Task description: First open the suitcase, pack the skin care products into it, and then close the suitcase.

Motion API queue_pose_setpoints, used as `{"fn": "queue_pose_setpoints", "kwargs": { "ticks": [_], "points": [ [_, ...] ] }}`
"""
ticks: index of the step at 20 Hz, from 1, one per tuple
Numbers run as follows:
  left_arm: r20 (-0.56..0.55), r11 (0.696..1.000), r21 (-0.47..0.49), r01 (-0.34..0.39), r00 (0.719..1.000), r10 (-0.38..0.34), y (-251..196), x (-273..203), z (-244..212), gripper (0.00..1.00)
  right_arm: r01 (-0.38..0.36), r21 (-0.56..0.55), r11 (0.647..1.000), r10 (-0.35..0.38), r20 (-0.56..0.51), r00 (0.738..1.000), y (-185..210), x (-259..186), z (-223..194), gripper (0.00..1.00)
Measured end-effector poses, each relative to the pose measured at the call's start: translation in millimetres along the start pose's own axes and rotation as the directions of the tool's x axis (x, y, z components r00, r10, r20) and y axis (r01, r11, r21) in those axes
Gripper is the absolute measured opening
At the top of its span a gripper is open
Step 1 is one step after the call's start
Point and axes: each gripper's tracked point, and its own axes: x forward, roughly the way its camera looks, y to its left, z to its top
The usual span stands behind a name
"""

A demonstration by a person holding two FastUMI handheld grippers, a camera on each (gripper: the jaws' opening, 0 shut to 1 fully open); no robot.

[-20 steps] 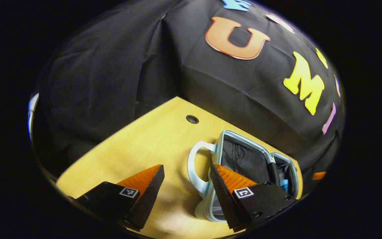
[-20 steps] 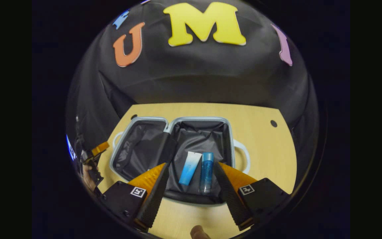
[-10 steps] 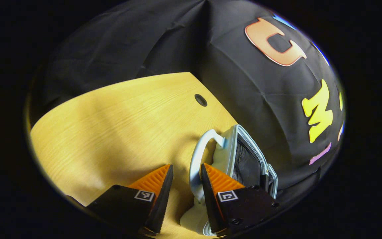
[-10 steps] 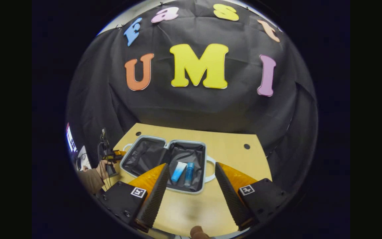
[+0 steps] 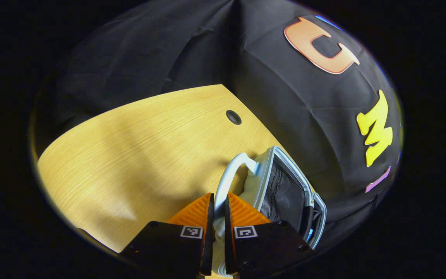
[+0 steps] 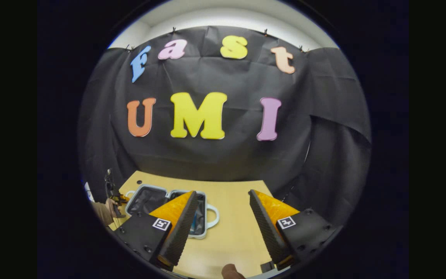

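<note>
In the left gripper view, my left gripper (image 5: pixel 217 217) is shut on the pale handle (image 5: pixel 229 176) of the small suitcase (image 5: pixel 263 178). This near half is tilted up, showing its dark lining (image 5: pixel 285 192). A blue sliver of a skin care product (image 5: pixel 310 233) peeks out at the far half. My right gripper (image 6: pixel 221 228) hangs open with nothing between its fingers, well back from the open suitcase (image 6: pixel 145 199) at the lower left. Its other handle (image 6: pixel 214 217) points toward me. A hand holds the left gripper (image 6: pixel 116 199) at the suitcase's left side.
The suitcase lies on a light wooden table (image 6: pixel 230 232) with a cable hole (image 5: pixel 233 116) near the back corner. Black cloth walls close in behind and on both sides. A fingertip (image 6: pixel 231 271) shows at the bottom edge of the right gripper view.
My left gripper has closed from open onto the suitcase handle. My right gripper has pulled back and up, away from the suitcase, which now looks much smaller.
</note>
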Motion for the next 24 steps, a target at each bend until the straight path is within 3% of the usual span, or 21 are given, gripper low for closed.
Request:
{"fn": "queue_pose_setpoints", "kwargs": {
  "ticks": [5, 8, 14, 18, 22, 24],
  "points": [
    [0.154, 0.99, 0.119, -0.079, 0.986, 0.06, -28.0, -32.1, 37.2, 0.14, -0.001, 0.021, 1.0, 0.001, 0.003, 1.0, -37.0, -8.1, -10.3, 0.81],
    [0.254, 0.966, 0.223, -0.132, 0.964, 0.073, -68.6, -59.2, 56.6, 0.14, 0.053, -0.064, 0.997, -0.05, 0.039, 0.998, -60.1, -4.3, -6.7, 0.81],
    [0.43, 0.895, 0.375, -0.24, 0.9, 0.061, -161.9, -118.9, 58.6, 0.14, -0.046, -0.063, 0.997, 0.053, 0.119, 0.991, -57.7, -1.5, 16.4, 0.81],
    [0.493, 0.802, 0.516, -0.299, 0.87, 0.007, -220.2, -153.2, 36.3, 0.15, -0.108, -0.06, 0.992, 0.115, 0.127, 0.985, -66.3, 6.9, 18.4, 0.81],
    [0.502, 0.676, 0.66, -0.328, 0.862, -0.072, -285.6, -163.1, -4.2, 0.15, -0.148, -0.03, 0.989, 0.151, 0.12, 0.981, -84.6, 16.2, 17.5, 0.8],
    [0.489, 0.647, 0.693, -0.317, 0.867, -0.098, -315.6, -163.8, -24.9, 0.16, -0.153, -0.011, 0.988, 0.154, 0.109, 0.982, -99.1, 24.7, 14.9, 0.81]
  ]
}}
